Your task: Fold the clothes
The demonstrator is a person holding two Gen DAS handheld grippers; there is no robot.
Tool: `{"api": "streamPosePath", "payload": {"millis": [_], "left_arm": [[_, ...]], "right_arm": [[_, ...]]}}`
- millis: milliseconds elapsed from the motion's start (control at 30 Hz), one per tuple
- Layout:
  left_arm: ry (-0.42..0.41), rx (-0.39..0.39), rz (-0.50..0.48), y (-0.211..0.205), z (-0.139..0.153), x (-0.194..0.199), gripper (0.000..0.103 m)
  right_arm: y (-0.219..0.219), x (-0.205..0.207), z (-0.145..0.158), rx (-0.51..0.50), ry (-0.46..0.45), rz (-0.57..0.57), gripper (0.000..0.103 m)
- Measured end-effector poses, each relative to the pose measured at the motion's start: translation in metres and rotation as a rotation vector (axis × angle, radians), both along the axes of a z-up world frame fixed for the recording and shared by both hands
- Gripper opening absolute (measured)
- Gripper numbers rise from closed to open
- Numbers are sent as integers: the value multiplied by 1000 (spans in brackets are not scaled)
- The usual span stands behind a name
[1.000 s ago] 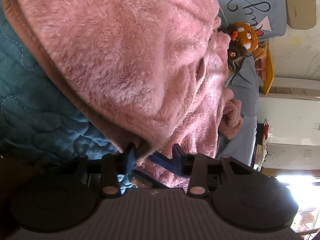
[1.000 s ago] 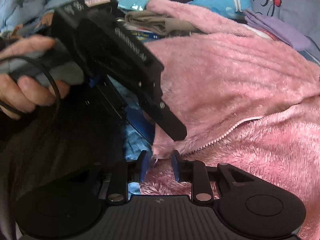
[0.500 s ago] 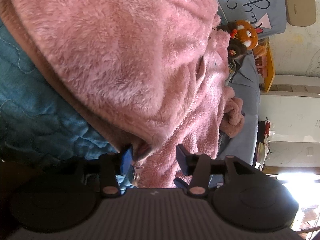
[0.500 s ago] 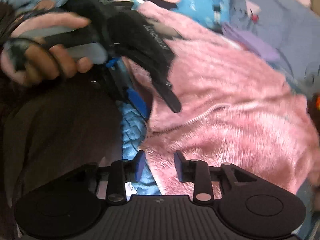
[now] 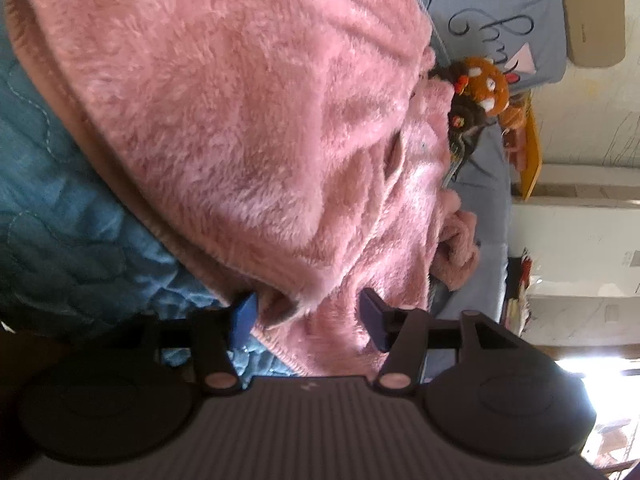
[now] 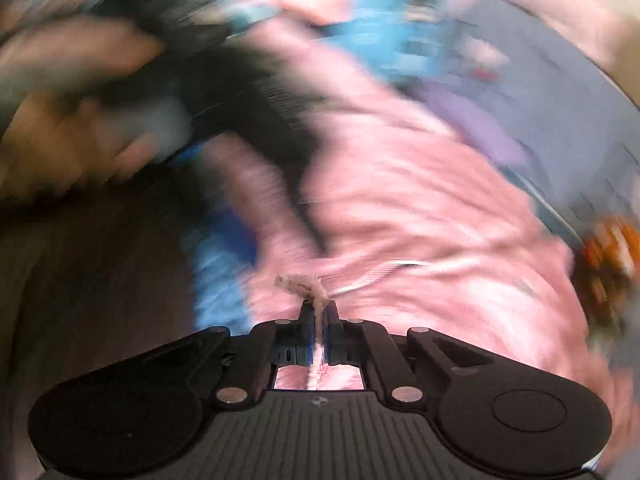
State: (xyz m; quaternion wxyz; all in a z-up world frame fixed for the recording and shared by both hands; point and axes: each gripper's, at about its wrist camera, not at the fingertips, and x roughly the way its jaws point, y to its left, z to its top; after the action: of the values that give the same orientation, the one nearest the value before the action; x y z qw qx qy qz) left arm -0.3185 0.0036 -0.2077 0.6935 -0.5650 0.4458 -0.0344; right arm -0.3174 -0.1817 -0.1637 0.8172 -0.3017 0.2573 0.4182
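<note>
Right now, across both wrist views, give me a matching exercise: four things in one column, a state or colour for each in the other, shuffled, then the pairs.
1. left hand-held gripper
2. right hand-held gripper
3. quilted bedspread
4. plush toy

A. orange and dark brown
B. shut on the pink fleece jacket
C. open around the jacket's edge
D. teal blue

Pairs: 1-C, 2-B, 3-D, 4-A

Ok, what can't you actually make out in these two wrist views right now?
- Right wrist view: motion blur smears all beyond the right gripper, including the hand.
- Left wrist view: the pink fleece jacket fills the frame, its outline cut off.
- Left gripper: fleece contact unclear.
</note>
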Motion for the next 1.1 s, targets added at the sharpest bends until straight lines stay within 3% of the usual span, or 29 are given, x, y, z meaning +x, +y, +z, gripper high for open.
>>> {"api": "streamPosePath", "payload": {"millis": [100,133,333,467,633,733,800,1100], "left_arm": [[-16,-18,15,3,1,-2,68],[-21,-25,18,3,1,-2,70],[-24,-53,-12,-1,1,3,80],[-16,-70,-40,-5,0,8,82],[-5,-104,-73,-12,-3,16,102],[3,-123,-90,-17,-5,21,102],[3,-116,-95,-19,-5,23,102],[24,-65,-141,-19,-5,29,103]], "right_arm": [[-20,21,18,219,27,-317,4],[-17,19,14,228,41,-342,4],[32,-16,-44,60,171,-195,4],[15,-14,-55,137,287,-278,5],[-6,-11,-54,227,392,-281,16],[-22,-16,-48,289,460,-326,24],[-32,-13,-51,366,558,-367,32],[-73,2,-106,773,1039,-640,30]]}}
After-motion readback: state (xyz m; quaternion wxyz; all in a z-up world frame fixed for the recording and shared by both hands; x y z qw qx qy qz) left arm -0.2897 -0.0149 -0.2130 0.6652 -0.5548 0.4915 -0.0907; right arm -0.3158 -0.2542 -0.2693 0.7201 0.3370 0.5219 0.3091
